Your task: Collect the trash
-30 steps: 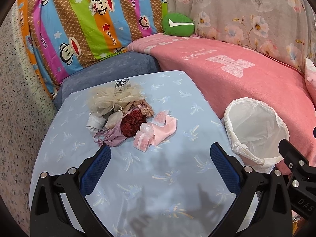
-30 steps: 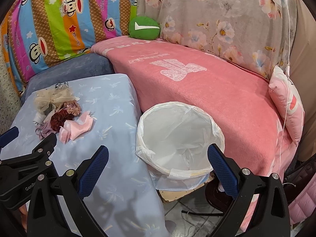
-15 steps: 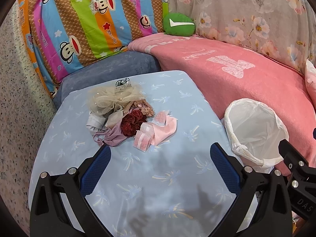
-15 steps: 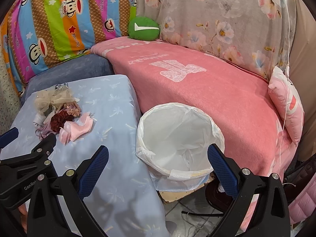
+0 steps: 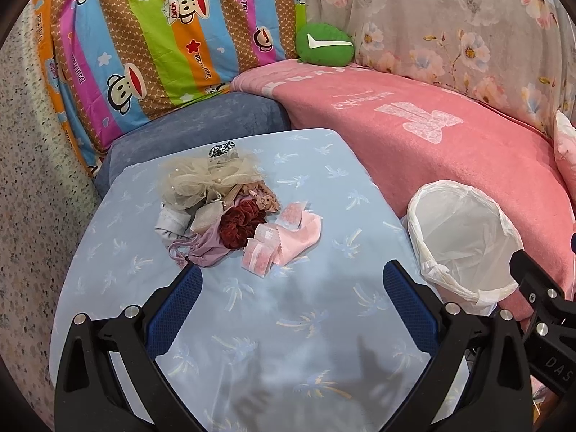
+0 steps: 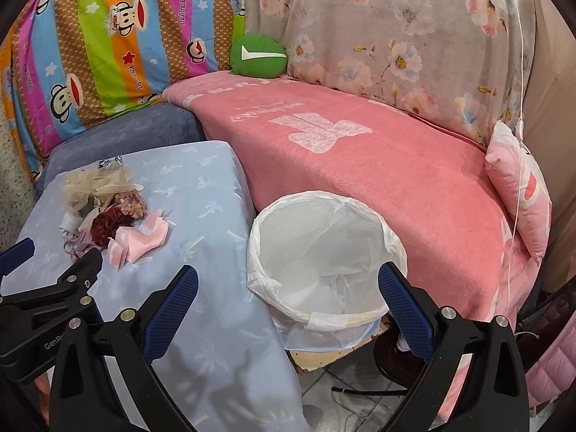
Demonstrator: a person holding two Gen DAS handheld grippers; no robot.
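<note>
A pile of trash (image 5: 230, 212) lies on the light blue table (image 5: 288, 316): beige tulle (image 5: 201, 180), a dark red scrunchie (image 5: 239, 225), pink plastic wrappers (image 5: 284, 239), a lilac cloth and grey scraps. The same pile (image 6: 108, 212) shows at the left in the right wrist view. My left gripper (image 5: 289, 280) is open, hovering just short of the pile with nothing between its fingers. A white-lined trash bin (image 5: 464, 241) stands right of the table. My right gripper (image 6: 288, 284) is open over the bin (image 6: 324, 252), which looks empty.
A sofa under a pink blanket (image 6: 360, 151) runs behind the bin, with a green cushion (image 5: 324, 45) and a pink pillow (image 6: 518, 183). A blue-grey cushion (image 5: 201, 126) sits behind the table. Cables lie on the floor (image 6: 352, 392) below the bin.
Both views have shifted only slightly; the left gripper has edged a little toward the pile. Both grippers stay open and the trash has not moved.
</note>
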